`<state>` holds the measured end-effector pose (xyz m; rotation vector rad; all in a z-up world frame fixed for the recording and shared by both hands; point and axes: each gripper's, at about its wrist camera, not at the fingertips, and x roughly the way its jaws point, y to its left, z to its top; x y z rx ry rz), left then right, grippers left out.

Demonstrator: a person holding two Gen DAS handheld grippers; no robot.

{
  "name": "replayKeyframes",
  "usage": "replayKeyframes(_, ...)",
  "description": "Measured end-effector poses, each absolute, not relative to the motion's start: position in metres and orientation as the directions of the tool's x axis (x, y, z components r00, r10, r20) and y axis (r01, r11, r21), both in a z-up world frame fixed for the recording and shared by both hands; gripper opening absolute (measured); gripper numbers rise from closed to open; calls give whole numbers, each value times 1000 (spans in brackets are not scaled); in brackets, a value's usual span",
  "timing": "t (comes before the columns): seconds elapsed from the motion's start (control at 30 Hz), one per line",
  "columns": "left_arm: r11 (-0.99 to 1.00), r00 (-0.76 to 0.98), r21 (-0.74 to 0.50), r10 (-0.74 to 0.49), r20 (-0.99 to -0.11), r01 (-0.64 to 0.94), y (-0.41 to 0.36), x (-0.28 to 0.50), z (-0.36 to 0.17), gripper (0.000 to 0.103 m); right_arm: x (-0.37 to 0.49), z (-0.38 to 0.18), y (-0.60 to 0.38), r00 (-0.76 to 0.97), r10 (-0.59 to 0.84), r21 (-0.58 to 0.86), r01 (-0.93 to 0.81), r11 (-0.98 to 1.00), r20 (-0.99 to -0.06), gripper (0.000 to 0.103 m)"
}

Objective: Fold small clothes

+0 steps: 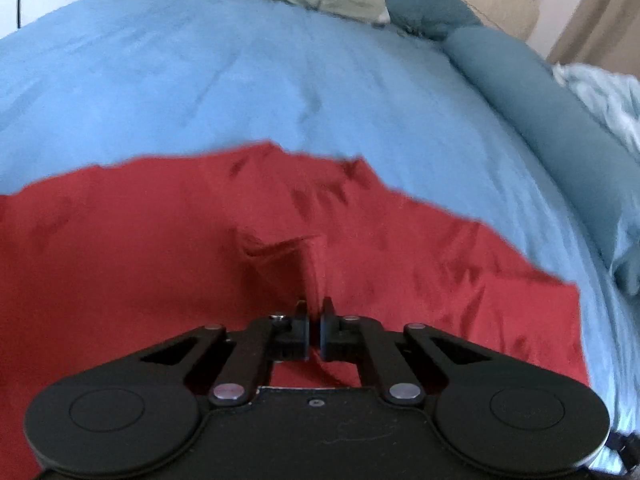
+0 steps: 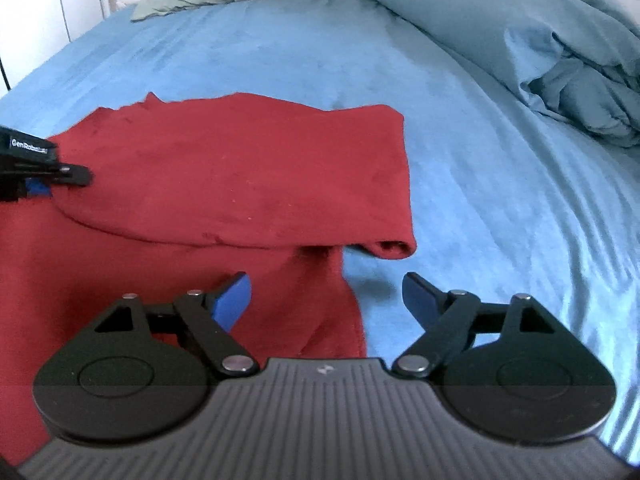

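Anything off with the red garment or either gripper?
Mostly fine. The left gripper is shut on the red garment, pinching up a ridge of cloth. The folded-over layer's near-right corner curls into a roll and overhangs the layer below. The right gripper is open, holding nothing.

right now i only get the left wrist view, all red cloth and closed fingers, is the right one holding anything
Observer: No. The right gripper is open and empty, hanging over the red garment's right edge.
Operator: is the cloth folded yet
Observer: Partly. The right wrist view shows an upper layer laid over a lower one, with a rolled fold edge at its near right corner.
Operator: where is my left gripper on it
Observer: The left gripper sits at the far left of that upper layer, shut on the fabric.
Operator: anything to the right of the garment
Observer: A bunched blue duvet lies well clear of it on the bed sheet.
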<state>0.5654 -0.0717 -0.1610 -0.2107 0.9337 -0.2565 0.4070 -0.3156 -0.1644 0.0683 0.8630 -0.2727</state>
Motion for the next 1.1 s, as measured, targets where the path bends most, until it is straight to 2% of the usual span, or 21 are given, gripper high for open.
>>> replayKeyframes(0.1, 950, 653, -293, -288, -701, 105, -56, 565, -132, 4, 413, -168, -314, 612, -252, -99, 273, 957, -750, 98)
replayKeyframes(0.27, 977, 757, -211, -147, -637, 12, -10, 555, -99, 4, 437, -173, -308, 616, -300, -171, 260, 950, -728, 98)
replayKeyframes(0.47, 974, 717, -220, -116, -687, -54, 22, 544, -131, 4, 458, -176, -313, 615, -331, -212, 260, 942, -716, 97)
replayKeyframes(0.57, 970, 713, -235, -118, -691, -67, 26, 535, -141, 4, 456, -172, -327, 590, -406, -286, 289, 913, -698, 95)
replayKeyframes(0.7, 965, 691, -250, -128, -712, -79, 38, 520, -151, 4, 444, -174, -356, 587, -323, -194, 273, 942, -742, 96)
replayKeyframes(0.87, 974, 648, -211, -111, -754, -78, 41, 508, -165, 6, 446, -173, -356, 595, -309, -230, 207, 951, -742, 96)
replayKeyframes(0.97, 981, 635, -168, -67, -769, -99, 43, 501, -159, 21, 445, -165, -361, 586, -269, -189, 195, 962, -765, 96)
replayKeyframes(1.0, 984, 634, -139, -35, -773, -115, 45, 496, -153, 31, 444, -160, -362, 586, -251, -174, 185, 967, -770, 97)
replayKeyframes(1.07, 986, 647, -110, -3, -762, -124, 49, 487, -143, 42, 439, -144, -356, 605, -202, -134, 157, 978, -770, 98)
replayKeyframes(1.1, 987, 657, -108, -4, -753, -118, 51, 482, -138, 44, 437, -136, -350, 623, -155, -93, 131, 987, -767, 98)
